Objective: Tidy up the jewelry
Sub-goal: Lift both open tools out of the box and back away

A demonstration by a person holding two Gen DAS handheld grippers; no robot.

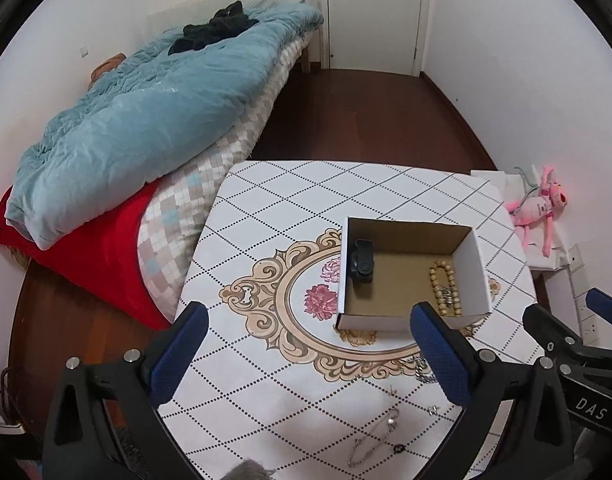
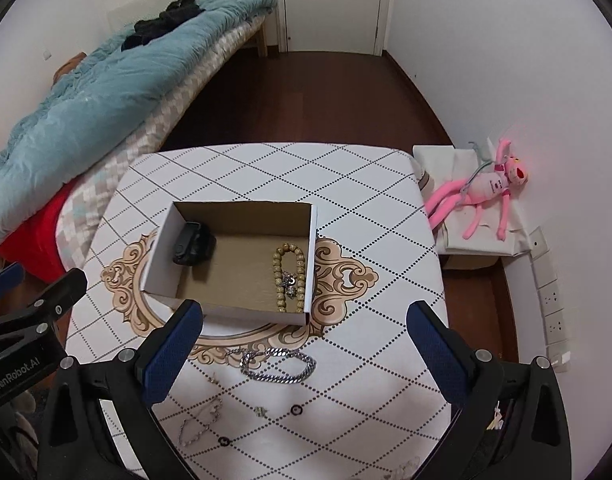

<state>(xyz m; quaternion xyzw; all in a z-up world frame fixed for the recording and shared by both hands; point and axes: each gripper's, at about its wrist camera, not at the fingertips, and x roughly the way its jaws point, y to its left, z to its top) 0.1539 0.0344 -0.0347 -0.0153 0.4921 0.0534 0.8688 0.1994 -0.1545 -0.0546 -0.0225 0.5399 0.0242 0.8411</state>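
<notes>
Nearest the lens, the right gripper (image 2: 303,352) hangs above the near table (image 2: 386,208) edge, jaws released and wide, nothing between them. Just under that gap lies a thick silver chain (image 2: 279,366), coiled on the cloth. At 7 o'clock from it lies a thin bracelet (image 2: 199,420); a small charm (image 2: 260,411) and two dark rings (image 2: 295,409) (image 2: 224,440) lie near it, all apart from each other.

At 12 o'clock from the chain stands an open box (image 2: 161,256). Inside, a black watch (image 2: 191,248) leans in the far-left corner, and a bead bracelet (image 2: 288,280) lies along the right wall with a small silver piece (image 2: 290,282) on it.

The left gripper (image 1: 310,344) is also spread wide and empty, hovering over the table's near-left part, with the box (image 1: 476,264) at 1 o'clock.

A bed (image 2: 105,92) is at 10 o'clock, a pink toy (image 2: 482,196) at 3 o'clock.
</notes>
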